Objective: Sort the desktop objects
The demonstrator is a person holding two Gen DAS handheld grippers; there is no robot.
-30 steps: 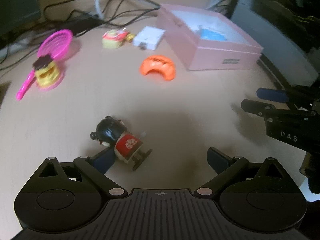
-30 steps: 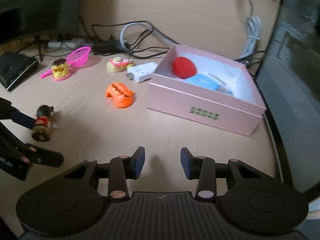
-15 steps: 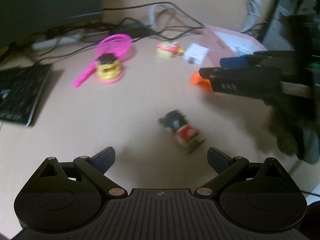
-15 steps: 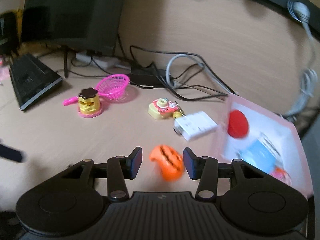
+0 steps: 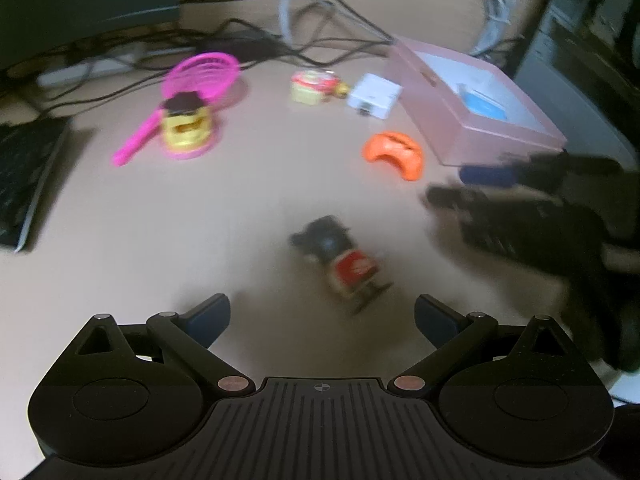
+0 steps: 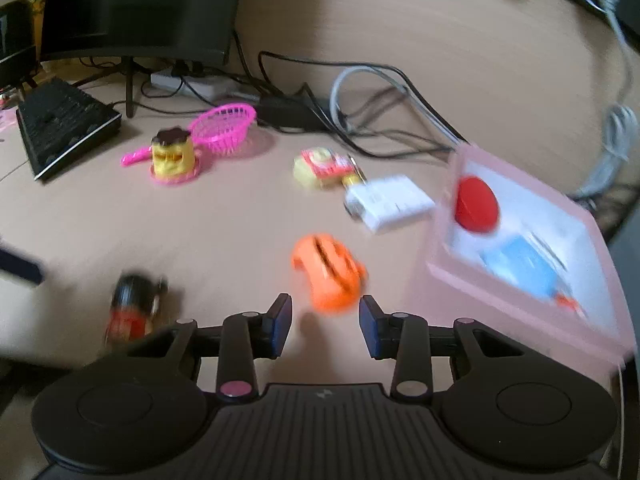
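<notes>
Fingers [image 6: 276, 320] on the right gripper [image 6: 324, 322] are closing with nothing pinched yet, orange toy [image 6: 329, 273] just ahead between the tips, probably lining up to carry it into the pink box [image 6: 520, 300] off to their right.

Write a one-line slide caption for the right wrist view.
Right tool, jaws closing with nothing between them, nears an orange toy lying beside the pink box on the desk.

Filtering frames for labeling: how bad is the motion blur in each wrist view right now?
Left wrist: doll and right gripper smeared, far toys softer but readable. Right wrist: pink box and orange toy streaked; both views dim, fisheye-bent.
</notes>
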